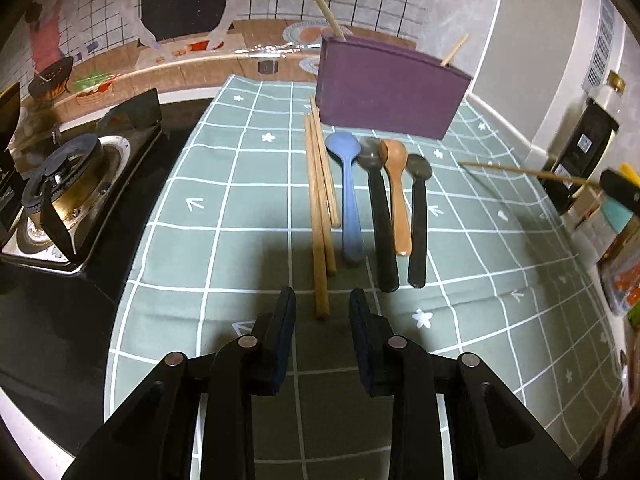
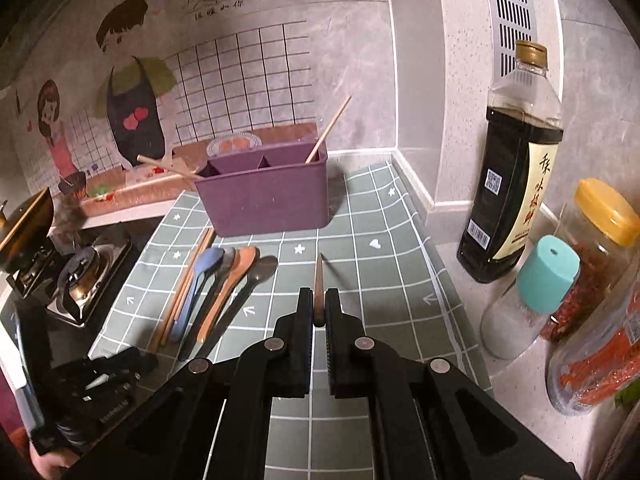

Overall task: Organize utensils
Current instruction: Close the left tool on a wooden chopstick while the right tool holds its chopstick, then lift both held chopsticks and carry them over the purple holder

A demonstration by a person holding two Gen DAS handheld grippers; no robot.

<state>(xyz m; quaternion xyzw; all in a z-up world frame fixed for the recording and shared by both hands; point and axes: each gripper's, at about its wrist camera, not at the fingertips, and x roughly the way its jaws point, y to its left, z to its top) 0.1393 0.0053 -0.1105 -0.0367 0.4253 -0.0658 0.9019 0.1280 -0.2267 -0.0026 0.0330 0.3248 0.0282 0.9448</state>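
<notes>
A purple utensil holder [image 1: 390,90] [image 2: 266,196] stands at the back of the green checked mat, with two chopsticks leaning in it. On the mat in front lie several wooden chopsticks [image 1: 320,208] [image 2: 182,280], a blue spoon [image 1: 349,196] [image 2: 198,284], a wooden spoon [image 1: 398,192] [image 2: 230,284] and two dark spoons [image 1: 380,216]. My left gripper [image 1: 322,304] is open, its fingers on either side of the near chopstick ends. My right gripper [image 2: 319,304] is shut on a wooden chopstick [image 2: 318,288] and holds it above the mat; that chopstick also shows in the left wrist view [image 1: 520,170].
A gas stove [image 1: 68,192] [image 2: 76,276] sits left of the mat [image 1: 240,184]. A soy sauce bottle [image 2: 516,176], a teal-capped bottle [image 2: 536,296] and a yellow-lidded jar [image 2: 596,256] stand along the right wall. The left gripper shows at lower left in the right wrist view [image 2: 96,396].
</notes>
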